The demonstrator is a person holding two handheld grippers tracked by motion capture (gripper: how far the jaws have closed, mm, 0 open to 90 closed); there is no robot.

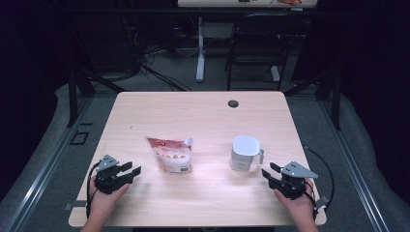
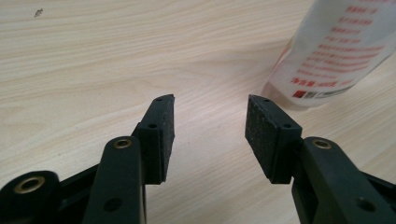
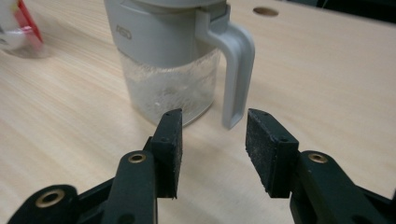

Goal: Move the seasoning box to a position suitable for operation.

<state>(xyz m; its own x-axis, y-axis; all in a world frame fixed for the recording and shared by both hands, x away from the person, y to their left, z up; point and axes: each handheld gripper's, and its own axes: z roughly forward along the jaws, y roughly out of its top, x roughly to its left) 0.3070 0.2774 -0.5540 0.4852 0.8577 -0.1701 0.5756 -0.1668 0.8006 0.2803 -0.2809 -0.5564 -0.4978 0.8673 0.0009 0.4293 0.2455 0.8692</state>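
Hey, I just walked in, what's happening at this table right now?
A person sits at a wooden table with a hand-held gripper in each hand. The left gripper is open and empty, low over the table beside a standing snack pouch. The right gripper is open too, pointing at a grey-lidded jug, its handle turned toward it. Neither thing is touched yet, so this looks like the start.

Red printed lines, approx. CJK chars, on white pouch (image 2: 336,51) w/ small barcode-like block near base; too blurred to read. Small embossed logo on grey upper band of jug (image 3: 168,60); letters not legible.
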